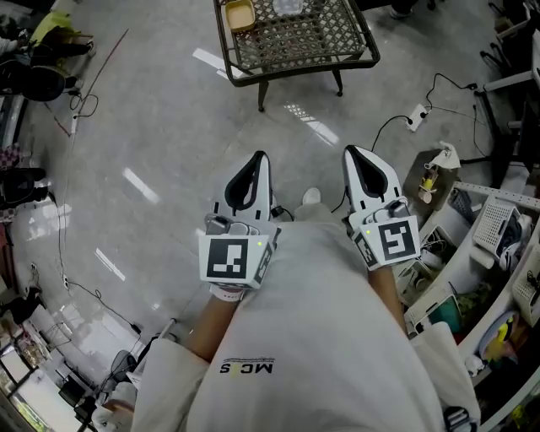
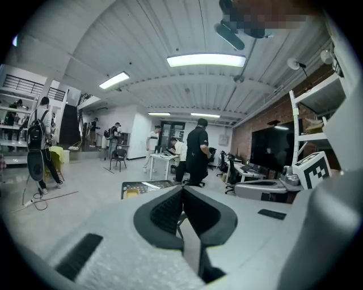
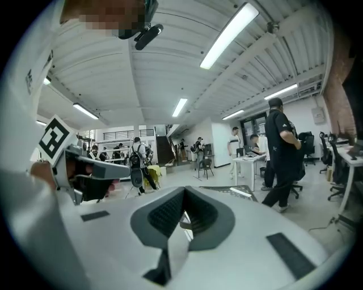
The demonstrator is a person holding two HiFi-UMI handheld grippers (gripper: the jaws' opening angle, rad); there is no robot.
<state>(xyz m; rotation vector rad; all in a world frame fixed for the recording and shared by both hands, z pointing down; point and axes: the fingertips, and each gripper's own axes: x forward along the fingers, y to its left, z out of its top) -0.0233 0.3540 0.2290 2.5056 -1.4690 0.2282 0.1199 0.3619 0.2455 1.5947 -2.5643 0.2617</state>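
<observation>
The left gripper (image 1: 259, 160) and right gripper (image 1: 352, 156) are held close against the person's chest, tips forward, likely just a resting carry. Each has its jaws pressed together with nothing between them. Ahead, well apart from both, stands a black mesh table (image 1: 314, 42) with a yellow dish (image 1: 240, 13) at its left corner

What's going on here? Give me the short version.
A person stands on a grey floor, holding a gripper in each hand close to the body. The left gripper and the right gripper both have their jaws together with nothing between them. They point toward a black mesh table ahead, which carries a yellow container. Neither gripper touches it.
</observation>
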